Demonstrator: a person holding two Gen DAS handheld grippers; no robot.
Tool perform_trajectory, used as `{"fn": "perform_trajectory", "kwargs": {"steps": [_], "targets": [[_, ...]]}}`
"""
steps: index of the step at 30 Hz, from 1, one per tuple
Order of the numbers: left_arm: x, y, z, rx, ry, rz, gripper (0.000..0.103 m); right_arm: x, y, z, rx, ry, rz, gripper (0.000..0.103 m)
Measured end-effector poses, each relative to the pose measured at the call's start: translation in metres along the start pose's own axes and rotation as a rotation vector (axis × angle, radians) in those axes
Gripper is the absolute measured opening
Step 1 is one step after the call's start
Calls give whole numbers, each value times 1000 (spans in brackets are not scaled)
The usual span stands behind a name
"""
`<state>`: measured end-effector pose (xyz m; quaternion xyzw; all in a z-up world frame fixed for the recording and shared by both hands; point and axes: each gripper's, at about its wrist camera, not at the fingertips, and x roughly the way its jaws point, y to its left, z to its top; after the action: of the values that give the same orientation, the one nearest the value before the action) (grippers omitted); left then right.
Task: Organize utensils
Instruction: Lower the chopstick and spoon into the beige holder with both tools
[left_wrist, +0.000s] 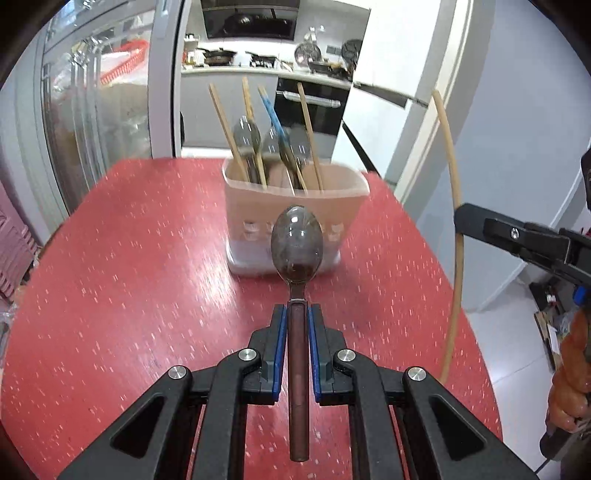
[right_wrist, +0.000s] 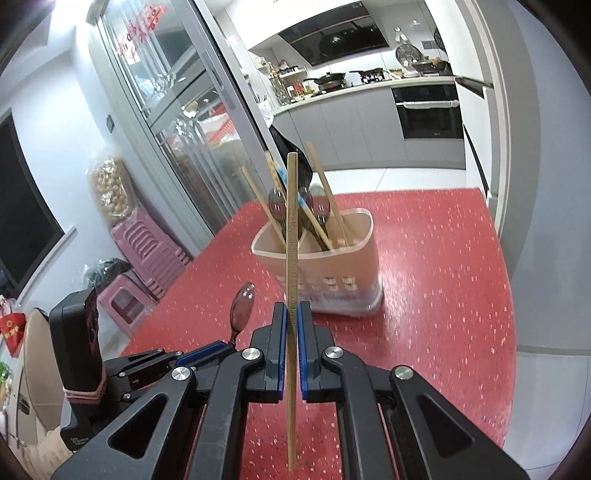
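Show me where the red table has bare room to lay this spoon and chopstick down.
The red table is bare on both sides of the utensil holder and across the whole near stretch between it and the claws. The only crowded spot is inside the holder, packed with chopsticks and spoons.

text: none legible | glass door (right_wrist: 147, 48): red characters, unreadable | holder (right_wrist: 332, 291): print blurred

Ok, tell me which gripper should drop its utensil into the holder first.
Probably the left. The left gripper holds its spoon lined up with the holder straight ahead. The right gripper holds a long chopstick that must thread between the standing utensils.
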<state>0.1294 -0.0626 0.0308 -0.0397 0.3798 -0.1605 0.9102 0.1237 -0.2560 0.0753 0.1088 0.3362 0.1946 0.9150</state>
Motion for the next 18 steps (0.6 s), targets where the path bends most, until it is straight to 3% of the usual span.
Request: {"fn": "perform_trajectory", "kwargs": {"steps": [9, 18], "targets": [[-13, 19, 71, -32, -158, 16, 37, -3, 5, 60, -27, -102, -28, 6], [10, 31, 131, -52, -270, 40, 37, 23, 4, 117, -32, -201, -85, 6]]}}
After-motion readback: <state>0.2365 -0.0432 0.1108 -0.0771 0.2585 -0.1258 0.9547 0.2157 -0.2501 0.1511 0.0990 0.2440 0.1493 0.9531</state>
